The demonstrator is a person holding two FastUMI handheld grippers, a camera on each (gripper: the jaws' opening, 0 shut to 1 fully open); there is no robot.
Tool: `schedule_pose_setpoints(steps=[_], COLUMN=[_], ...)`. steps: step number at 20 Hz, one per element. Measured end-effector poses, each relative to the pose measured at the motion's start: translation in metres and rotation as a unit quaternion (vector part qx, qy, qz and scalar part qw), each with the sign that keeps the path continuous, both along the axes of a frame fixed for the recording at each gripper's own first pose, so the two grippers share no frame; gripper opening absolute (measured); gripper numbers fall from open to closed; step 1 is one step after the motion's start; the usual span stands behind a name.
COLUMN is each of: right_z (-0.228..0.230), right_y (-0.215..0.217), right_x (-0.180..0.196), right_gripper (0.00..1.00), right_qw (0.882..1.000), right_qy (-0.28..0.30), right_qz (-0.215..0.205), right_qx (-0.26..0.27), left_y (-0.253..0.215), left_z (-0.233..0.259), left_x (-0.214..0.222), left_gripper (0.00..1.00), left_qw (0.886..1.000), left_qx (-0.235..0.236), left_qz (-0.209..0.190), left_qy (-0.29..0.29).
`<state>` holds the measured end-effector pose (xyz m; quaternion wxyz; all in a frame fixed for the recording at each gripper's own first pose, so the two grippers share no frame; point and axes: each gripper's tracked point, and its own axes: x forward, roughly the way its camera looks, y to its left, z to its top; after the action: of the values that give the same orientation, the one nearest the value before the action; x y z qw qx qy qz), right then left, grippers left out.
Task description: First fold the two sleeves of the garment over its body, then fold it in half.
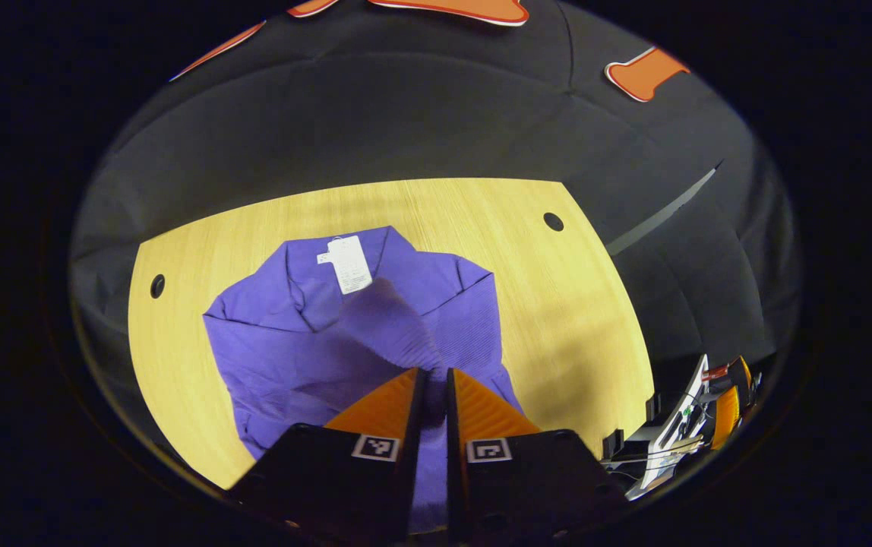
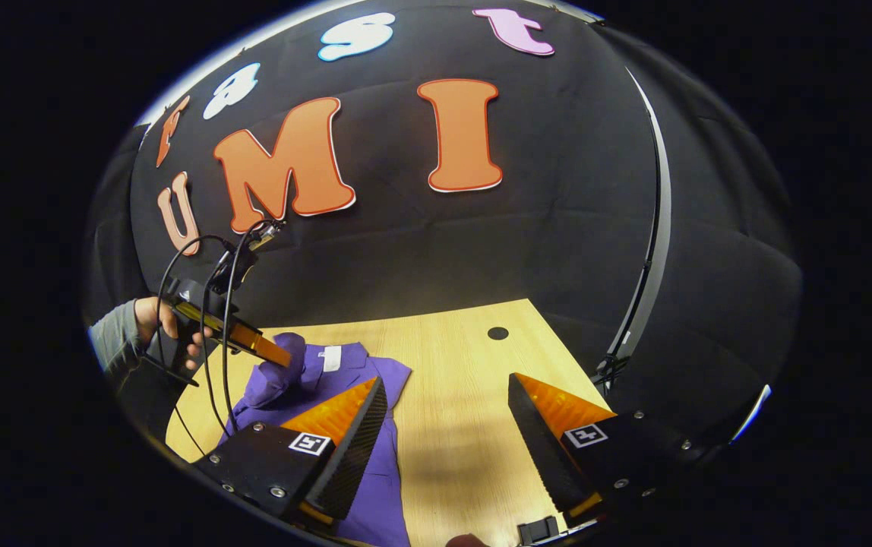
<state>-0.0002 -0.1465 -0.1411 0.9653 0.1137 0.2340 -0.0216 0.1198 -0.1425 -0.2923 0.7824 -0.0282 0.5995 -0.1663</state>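
While the purple garment (image 1: 307, 342) lies spread on the wooden table (image 1: 580, 319), one of its sleeves (image 1: 398, 327) rises off the body of the cloth and runs straight into the left gripper (image 1: 434, 376), whose two fingers stand nearly together with the purple fabric pinched in the thin slit between them. From the right gripper view that same gripper (image 2: 273, 354) hangs above the garment's (image 2: 375, 486) far left part, its tip lifting a bunched hump of sleeve (image 2: 276, 376) clear of the flat cloth. A white label (image 1: 350, 264) sits at the garment's collar end, on the side farthest from the left gripper. The garment's nearer sleeve seems already laid across the body, though the folds make this hard to tell.

The right gripper (image 2: 447, 403) holds nothing: its fingers stand wide apart, the left finger over the garment's right edge and the right finger over bare table beside the garment. Nothing lies between them except table surface and that edge of cloth.

Two dark round holes (image 1: 553, 221) mark the table beyond the garment, one to each side of it. Black cables (image 2: 212, 304) loop up from the left gripper.

A hand (image 2: 159, 323) in a grey sleeve (image 2: 111, 334) grips the left gripper's handle, left of the garment, with the tool tilted down toward the cloth. At the table's right edge in the left gripper view, the right gripper's body (image 1: 690, 429) pokes in.
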Motion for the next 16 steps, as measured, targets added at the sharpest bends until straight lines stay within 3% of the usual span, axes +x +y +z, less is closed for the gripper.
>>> schedule_pose_setpoints(steps=[5,7,8,10,16], right_z=[-0.014,-0.014,-0.014,-0.013,0.008], right_y=[-0.002,0.002,0.004,0.012,0.031], right_x=[0.008,0.013,0.017,0.026,0.046], right_gripper=[0.96,0.96,0.96,0.96,0.96], right_qw=[1.000,1.000,0.999,0.999,0.997], right_qy=[0.013,0.014,0.015,0.010,-0.034], right_qz=[0.016,0.025,0.030,0.041,0.070], right_qx=[0.001,0.005,0.006,0.007,-0.006], left_y=[-0.011,-0.002,0.006,0.027,0.116], left_z=[0.022,0.040,0.051,0.074,0.134], left_x=[0.005,0.009,0.011,0.016,-0.014], left_gripper=[0.56,0.63,0.76,0.90,0.90], left_qw=[0.998,0.995,0.992,0.982,0.936], left_qx=[-0.028,-0.025,-0.017,0.004,0.084], left_qz=[-0.016,-0.016,-0.012,0.005,0.092], left_qy=[-0.053,-0.098,-0.125,-0.188,-0.330])
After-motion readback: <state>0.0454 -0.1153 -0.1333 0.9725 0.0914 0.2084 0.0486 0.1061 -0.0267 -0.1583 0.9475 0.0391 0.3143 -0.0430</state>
